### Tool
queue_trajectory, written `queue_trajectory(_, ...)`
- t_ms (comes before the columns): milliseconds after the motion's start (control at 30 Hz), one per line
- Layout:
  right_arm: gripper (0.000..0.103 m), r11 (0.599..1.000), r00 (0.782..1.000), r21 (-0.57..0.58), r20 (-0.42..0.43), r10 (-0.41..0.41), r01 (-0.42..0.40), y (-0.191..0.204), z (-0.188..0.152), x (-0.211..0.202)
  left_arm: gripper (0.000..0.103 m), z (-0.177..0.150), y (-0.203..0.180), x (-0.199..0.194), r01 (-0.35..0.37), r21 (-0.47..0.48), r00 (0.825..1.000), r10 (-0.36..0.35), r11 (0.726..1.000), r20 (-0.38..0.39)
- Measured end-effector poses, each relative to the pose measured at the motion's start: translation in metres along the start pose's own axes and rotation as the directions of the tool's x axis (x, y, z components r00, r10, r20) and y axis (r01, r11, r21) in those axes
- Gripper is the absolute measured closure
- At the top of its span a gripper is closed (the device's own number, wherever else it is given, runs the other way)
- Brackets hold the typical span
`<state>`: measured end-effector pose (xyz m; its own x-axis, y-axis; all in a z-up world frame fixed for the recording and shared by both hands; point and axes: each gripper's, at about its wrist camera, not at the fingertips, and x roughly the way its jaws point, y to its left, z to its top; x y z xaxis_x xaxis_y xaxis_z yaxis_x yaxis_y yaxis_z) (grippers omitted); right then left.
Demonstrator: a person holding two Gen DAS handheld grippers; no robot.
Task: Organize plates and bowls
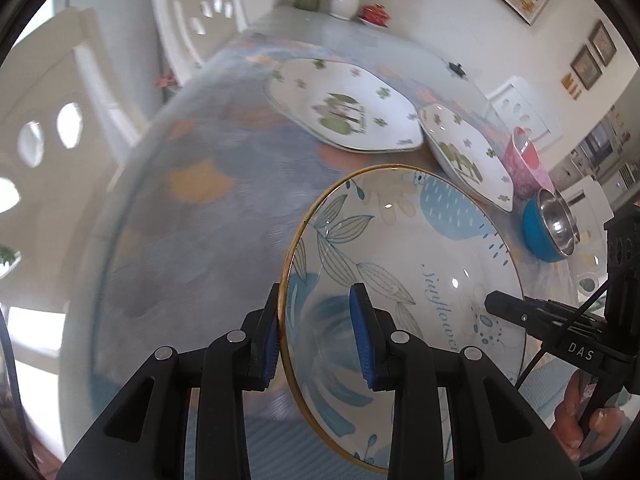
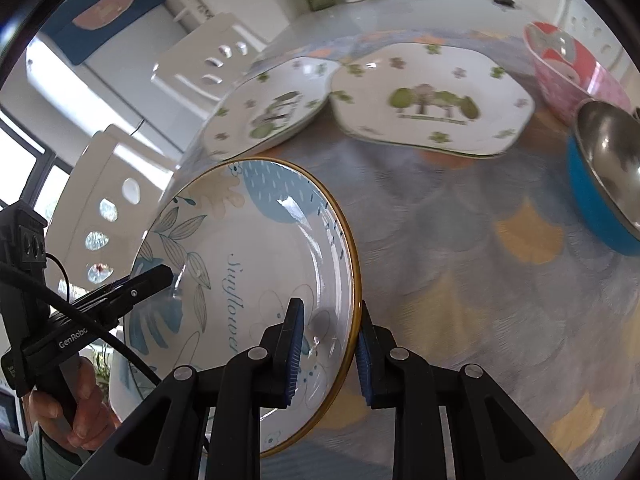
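- Both grippers were clamped on the round leaf-print plate (image 1: 400, 264): left gripper (image 1: 318, 336) on its left rim, right gripper (image 2: 330, 354) on the right, plate tilted just above the table (image 1: 208, 216).
- Looked like the carry step; next it probably needed stacking with the square plates (image 2: 432, 100), kept level-ish.

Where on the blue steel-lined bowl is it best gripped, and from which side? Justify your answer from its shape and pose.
Grip the blue bowl at its rim, from above, one finger inside the steel lining and one outside. It sits upright and open; its rounded wall probably gives flat pads no other hold. The pink bowl crowds its far side, so take the near rim.
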<state>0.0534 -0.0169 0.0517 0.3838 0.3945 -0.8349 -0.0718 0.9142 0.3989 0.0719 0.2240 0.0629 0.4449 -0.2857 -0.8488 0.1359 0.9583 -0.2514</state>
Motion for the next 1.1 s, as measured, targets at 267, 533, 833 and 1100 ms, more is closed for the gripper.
queue_trajectory(267, 0.08, 1.0, 0.997, -0.028, -0.076, -0.002, 0.0, 0.039, -0.022, 0.034, 0.074, -0.024, 0.042, -0.009, -0.052, -0.055, 0.999, 0.052, 0.997, -0.014)
queue_trajectory(533, 0.08, 0.999, 0.996, -0.014, -0.073, -0.046, 0.045, 0.05, -0.033, 0.042, 0.074, -0.042, 0.054, 0.001, -0.056, -0.051, 0.997, 0.053, 0.997, -0.057)
queue_trajectory(833, 0.079, 0.99, 0.992, -0.067, -0.028, -0.122, 0.12, 0.042, -0.034, -0.002, 0.071, -0.044, 0.055, -0.041, -0.135, -0.072, 0.99, 0.138, 0.988, 0.031)
queue_trajectory(1100, 0.044, 0.999, 0.987, -0.018, 0.16, -0.029, 0.032, 0.023, -0.02, -0.084, 0.035, -0.024, 0.009, -0.097, -0.127, -0.039, 0.978, 0.131, 0.991, 0.161)
